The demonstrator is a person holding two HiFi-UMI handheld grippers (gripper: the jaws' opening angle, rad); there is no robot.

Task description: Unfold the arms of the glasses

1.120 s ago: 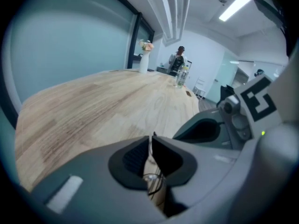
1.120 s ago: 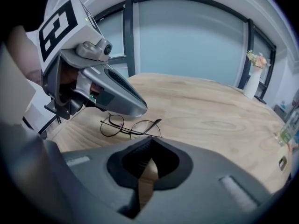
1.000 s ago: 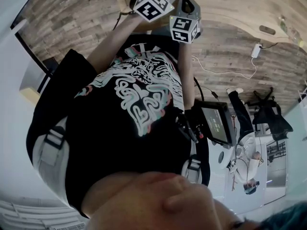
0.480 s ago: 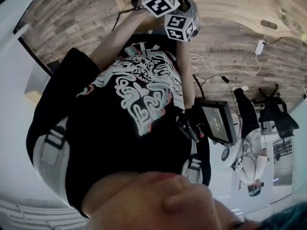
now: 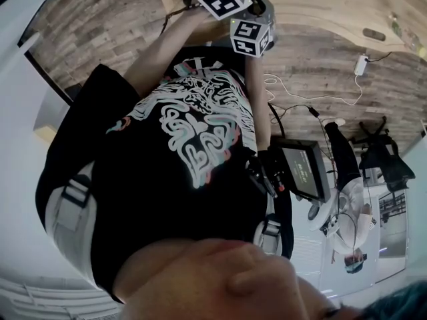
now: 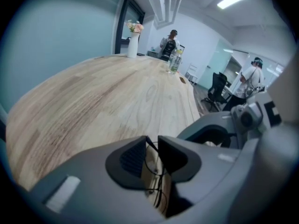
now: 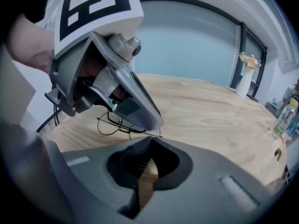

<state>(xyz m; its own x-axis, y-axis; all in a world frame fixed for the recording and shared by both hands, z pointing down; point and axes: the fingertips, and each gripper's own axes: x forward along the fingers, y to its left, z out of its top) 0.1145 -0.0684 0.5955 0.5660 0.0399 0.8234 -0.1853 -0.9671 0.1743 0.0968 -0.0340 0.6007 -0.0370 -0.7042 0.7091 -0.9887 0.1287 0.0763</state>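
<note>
one pair of glasses (image 7: 122, 129), two grippers (image 6: 152, 138) (image 7: 149, 140), one wooden table (image 6: 93, 101), one vase (image 6: 133, 45), two people behind (image 6: 169, 42) (image 6: 252, 76)

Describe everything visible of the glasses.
The glasses are thin black wire frames with rounded rims, lying on the wooden table. A slim arm runs up through the narrow gap of the left gripper, whose jaws have just been closing around it. The gap looks wider than the arm. Another thin bar reaches toward the right gripper, whose jaw tips meet. Contact there is unclear.
</note>
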